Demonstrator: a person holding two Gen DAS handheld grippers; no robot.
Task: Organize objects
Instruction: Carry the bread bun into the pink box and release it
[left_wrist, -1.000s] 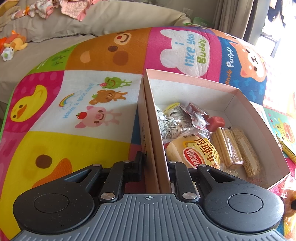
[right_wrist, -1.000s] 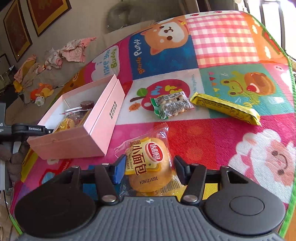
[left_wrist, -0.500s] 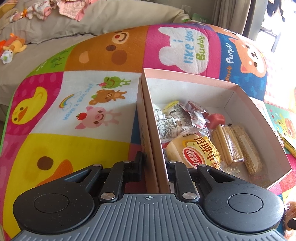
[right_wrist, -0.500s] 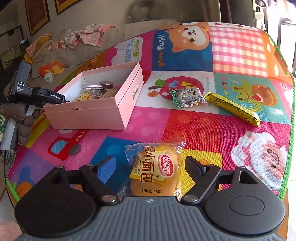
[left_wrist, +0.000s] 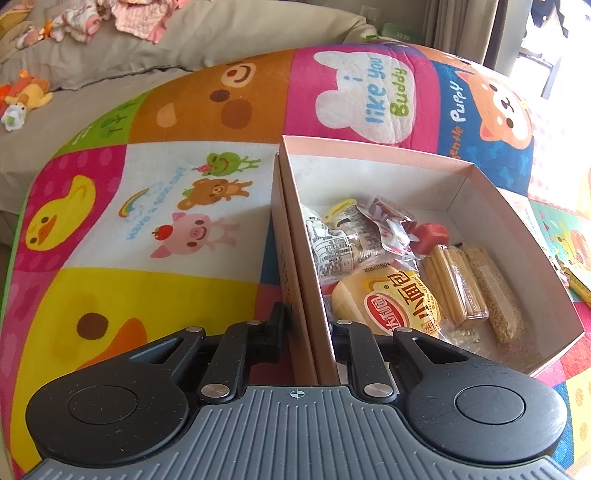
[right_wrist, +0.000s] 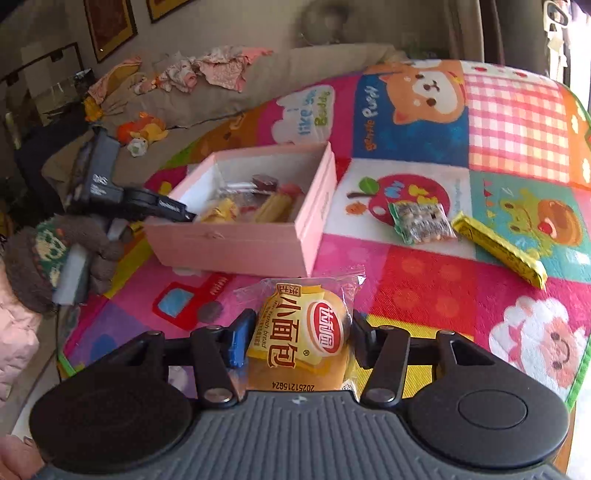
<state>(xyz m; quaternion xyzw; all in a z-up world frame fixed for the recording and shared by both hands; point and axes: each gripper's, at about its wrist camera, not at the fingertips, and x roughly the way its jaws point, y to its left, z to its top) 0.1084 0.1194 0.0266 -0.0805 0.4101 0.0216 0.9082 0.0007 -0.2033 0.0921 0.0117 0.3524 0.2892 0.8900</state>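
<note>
Left hand-held gripper (left_wrist: 309, 328) clenched on the near wall of the pink box (left_wrist: 513, 236) — one finger outside, one inside. In the right wrist view, same hand-held gripper (right_wrist: 184, 214) seen at the box's left corner, held by a hand in a brown knit glove (right_wrist: 40, 254).

Inside the box: a bun pack (left_wrist: 388, 302) against the near wall, a grey-printed pack (left_wrist: 336, 247) behind it, a red-and-clear wrapper (left_wrist: 388, 221) and a red block (left_wrist: 430, 234) toward the middle, a biscuit-stick pack (left_wrist: 456, 284) and a sesame bar (left_wrist: 495, 291) to the right of the bun.

Right hand-held gripper (right_wrist: 298, 334) closing on a second bun pack (right_wrist: 306, 332), pads at both sides of the wrapper — pack sitting between the fingers, on the near side of the box and outside it.

Right of the box, on the play mat (right_wrist: 406, 280): a green-edged snack pack (right_wrist: 421, 221), then a long yellow bar (right_wrist: 498, 247) just beyond it. Beyond the box, a sofa (right_wrist: 207, 103) with scattered clothes (right_wrist: 218, 70) and a plush toy (right_wrist: 142, 129).
</note>
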